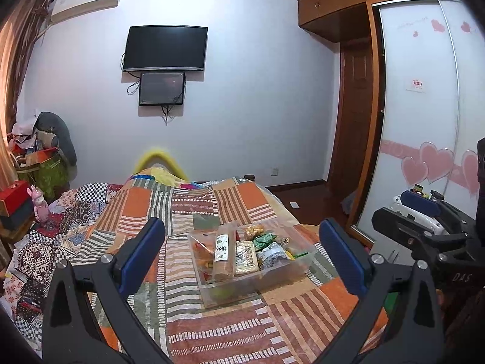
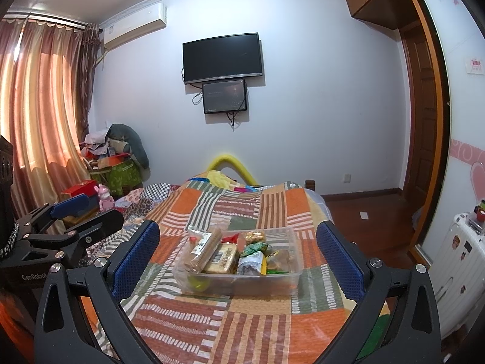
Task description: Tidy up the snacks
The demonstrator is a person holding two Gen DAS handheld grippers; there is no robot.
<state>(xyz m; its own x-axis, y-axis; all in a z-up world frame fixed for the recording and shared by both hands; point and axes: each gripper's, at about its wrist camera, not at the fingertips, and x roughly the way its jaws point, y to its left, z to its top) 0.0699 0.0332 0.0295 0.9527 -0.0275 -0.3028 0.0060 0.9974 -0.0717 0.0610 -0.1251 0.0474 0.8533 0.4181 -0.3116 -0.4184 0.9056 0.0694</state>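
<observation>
We see clear bin point(image 1: 298, 265) full of snacks point(image 1: 225, 250) on patchwork bedspread point(image 1: 194, 327), our left gripper point(image 1: 242, 261) spread wide, empty, right gripper point(image 2: 238, 262) likewise wide, both hovering near side of bin

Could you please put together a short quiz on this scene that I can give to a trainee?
1. True or false: the left gripper is shut on a snack.
2. Where do the snacks lie? A) in the clear plastic bin B) loose on the bed C) on the floor
3. What does the bin rest on?

Key:
1. False; both it and the right gripper are open and hold nothing.
2. A.
3. The patchwork bedspread.
</observation>
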